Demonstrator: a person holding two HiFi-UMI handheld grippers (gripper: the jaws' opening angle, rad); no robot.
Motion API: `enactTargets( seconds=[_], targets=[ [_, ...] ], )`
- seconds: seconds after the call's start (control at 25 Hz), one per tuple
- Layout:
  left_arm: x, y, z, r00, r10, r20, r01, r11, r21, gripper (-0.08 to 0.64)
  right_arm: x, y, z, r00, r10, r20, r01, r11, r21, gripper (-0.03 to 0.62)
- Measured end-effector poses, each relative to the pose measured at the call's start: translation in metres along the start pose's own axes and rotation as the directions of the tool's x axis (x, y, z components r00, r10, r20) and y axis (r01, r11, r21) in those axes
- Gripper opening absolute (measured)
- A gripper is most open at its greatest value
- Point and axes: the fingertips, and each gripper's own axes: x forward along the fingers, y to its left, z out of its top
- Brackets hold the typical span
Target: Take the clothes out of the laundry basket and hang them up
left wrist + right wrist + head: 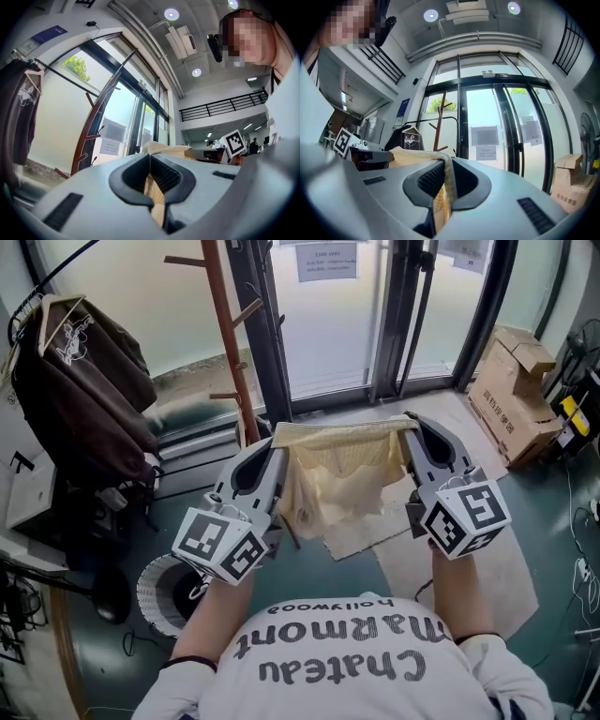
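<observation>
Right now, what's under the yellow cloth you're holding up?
Past the lower edge of the yellow cloth, a beige floor mat shows. The cloth, stretched between the left gripper and the right gripper, both shut on it, covers whatever lies directly beneath.

The person's white shirt reads "Chateau Marmont Hollywood"; the door notice is illegible.

Office-building entrance hall, tall glass doors with posted notices, mezzanine railing, recessed ceiling lights, cardboard boxes, wooden coat stand, dark green floor
</observation>
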Motion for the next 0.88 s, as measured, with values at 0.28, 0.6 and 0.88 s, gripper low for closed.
enactTargets(
  seconds=[0.28, 0.6, 0.88],
  targets=[
    [0.057, 0.029, -0.009, 0.995, 0.095, 0.011, -0.096, 0.994, 0.058, 0.012, 0.058, -0.050, -0.016, 0.996, 0.092, -0.007, -0.092, 0.996, 0.022, 0.044],
    [0.125, 0.076, -0.002, 0.919, 0.363, 0.155, -0.372, 0.928, 0.033, 0.012, 0.159, -0.103, -0.021, 0.925, 0.380, 0.002, -0.379, 0.924, 0.052, 0.043],
    [0.134, 0.091, 0.001, 0.806, 0.535, 0.255, -0.568, 0.819, 0.079, 0.012, 0.217, -0.108, -0.019, 0.820, 0.570, 0.053, -0.572, 0.819, 0.038, 0.043]
  ],
)
